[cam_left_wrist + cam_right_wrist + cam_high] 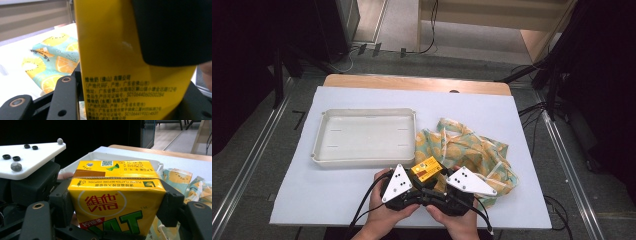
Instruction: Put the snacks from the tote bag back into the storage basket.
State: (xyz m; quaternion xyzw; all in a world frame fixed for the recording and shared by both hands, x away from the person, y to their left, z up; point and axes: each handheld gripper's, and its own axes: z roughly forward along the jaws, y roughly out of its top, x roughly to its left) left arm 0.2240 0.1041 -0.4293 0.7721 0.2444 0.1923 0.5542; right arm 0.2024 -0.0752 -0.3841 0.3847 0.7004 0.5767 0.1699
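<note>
Yellow drink carton (pixel 112 62) runs off the left gripper view top and bottom; a blurred black mass covers its upper right. In the right gripper view its base is cut off. Fruit-print cloth (pixel 472 150) partly hidden behind grippers.

Yellow drink carton (pixel 110 60) fills centre frame, running from top edge to bottom, small black print across its lower half. A dark rounded shape covers its 1 to 2 o'clock corner; what it is cannot be told. Left claw (pixel 125 110): one black jaw rises at 7 o'clock, just beside the carton's edge; contact unclear. At 9 o'clock, fruit-print cloth (pixel 50 62) lies on the white worktop (pixel 12 57), oranges and kiwi slices on teal.
</note>
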